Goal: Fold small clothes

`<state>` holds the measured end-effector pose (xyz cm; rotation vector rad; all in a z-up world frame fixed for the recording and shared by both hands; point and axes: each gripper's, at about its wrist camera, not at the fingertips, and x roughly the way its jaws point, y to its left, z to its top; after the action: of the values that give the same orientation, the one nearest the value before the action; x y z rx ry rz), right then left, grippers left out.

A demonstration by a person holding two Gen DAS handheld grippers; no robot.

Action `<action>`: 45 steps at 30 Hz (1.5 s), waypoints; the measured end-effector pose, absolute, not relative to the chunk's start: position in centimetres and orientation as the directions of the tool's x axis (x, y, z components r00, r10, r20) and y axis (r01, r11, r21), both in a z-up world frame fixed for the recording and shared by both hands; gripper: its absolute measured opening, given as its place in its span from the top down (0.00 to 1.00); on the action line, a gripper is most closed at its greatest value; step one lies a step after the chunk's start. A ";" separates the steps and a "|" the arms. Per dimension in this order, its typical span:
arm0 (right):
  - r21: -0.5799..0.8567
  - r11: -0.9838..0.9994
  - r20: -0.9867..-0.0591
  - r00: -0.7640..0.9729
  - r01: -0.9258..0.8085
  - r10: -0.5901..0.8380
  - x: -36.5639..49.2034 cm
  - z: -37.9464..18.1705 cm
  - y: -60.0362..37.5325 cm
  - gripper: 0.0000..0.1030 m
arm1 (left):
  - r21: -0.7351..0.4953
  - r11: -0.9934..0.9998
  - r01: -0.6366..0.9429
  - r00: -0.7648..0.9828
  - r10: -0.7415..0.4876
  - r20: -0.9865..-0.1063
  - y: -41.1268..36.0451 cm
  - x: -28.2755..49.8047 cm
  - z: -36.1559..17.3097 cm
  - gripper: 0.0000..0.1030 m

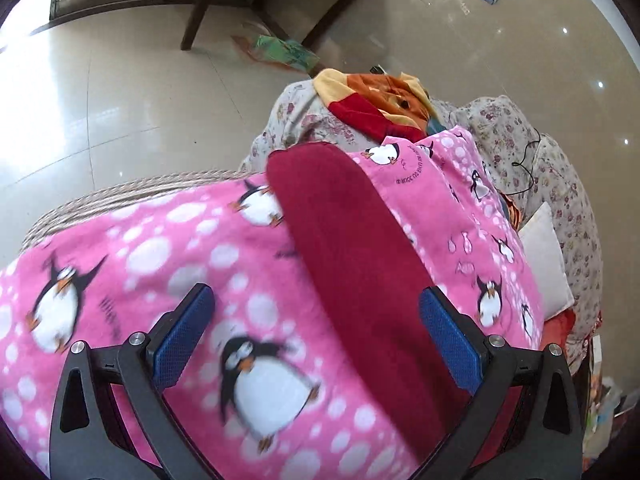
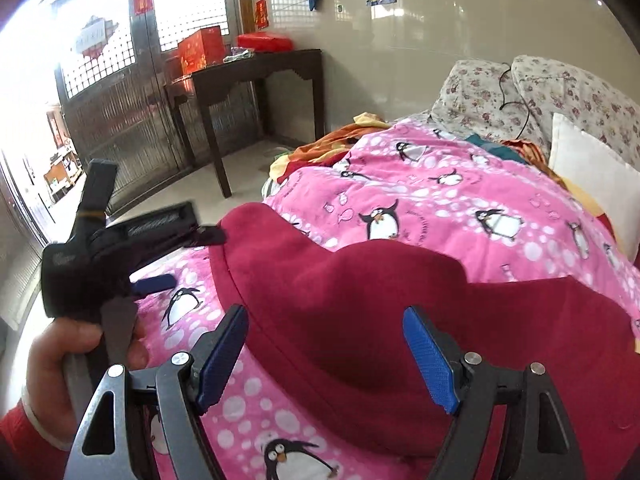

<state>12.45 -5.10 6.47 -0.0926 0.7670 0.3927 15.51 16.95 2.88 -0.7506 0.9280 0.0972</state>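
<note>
A dark red fleece garment (image 2: 380,300) lies spread on a pink penguin blanket (image 2: 440,184) covering a bed. My right gripper (image 2: 326,336) hovers open just above the garment's near part, blue pads wide apart. In the left wrist view the same garment (image 1: 348,248) runs as a long strip from the upper middle to the lower right. My left gripper (image 1: 316,312) is open over it, the strip passing beside the right pad with nothing clamped. The right wrist view shows the left gripper (image 2: 196,258) in a hand at the garment's left edge.
A heap of orange, yellow and red clothes (image 1: 380,100) lies at the blanket's far end. Floral pillows (image 2: 560,92) with a black cable and a white cushion (image 2: 592,172) sit to the right. A woven rim (image 1: 120,200) edges the bed. A dark wooden table (image 2: 256,76) stands on the tiled floor.
</note>
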 end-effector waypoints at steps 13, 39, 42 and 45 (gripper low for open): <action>0.014 0.952 -0.701 0.676 -0.305 0.226 10.8 7.2 -9.4 0.25 | -0.696 0.673 -0.252 0.586 -0.466 -0.663 15.3 21.0 0.5 0.91; -0.002 0.963 -0.713 0.675 0.271 -0.191 -3.7 9.0 -38.2 0.24 | -0.472 0.547 0.692 0.213 -0.779 -0.590 -17.5 -2.6 8.8 0.56; 0.068 0.972 -0.711 0.695 0.224 -0.111 -4.8 8.9 -38.6 0.25 | -0.461 0.515 0.723 0.182 -0.786 -0.591 -15.0 -4.3 9.7 0.41; 0.119 0.981 -0.709 0.704 0.154 -0.025 -5.4 8.7 -37.2 0.25 | -0.407 0.535 0.740 0.224 -0.767 -0.601 -12.3 -6.0 11.1 0.27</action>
<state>-5.38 -37.18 8.66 0.1744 0.7839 -0.1001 -6.00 -12.32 11.10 -0.0362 0.8526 -1.0405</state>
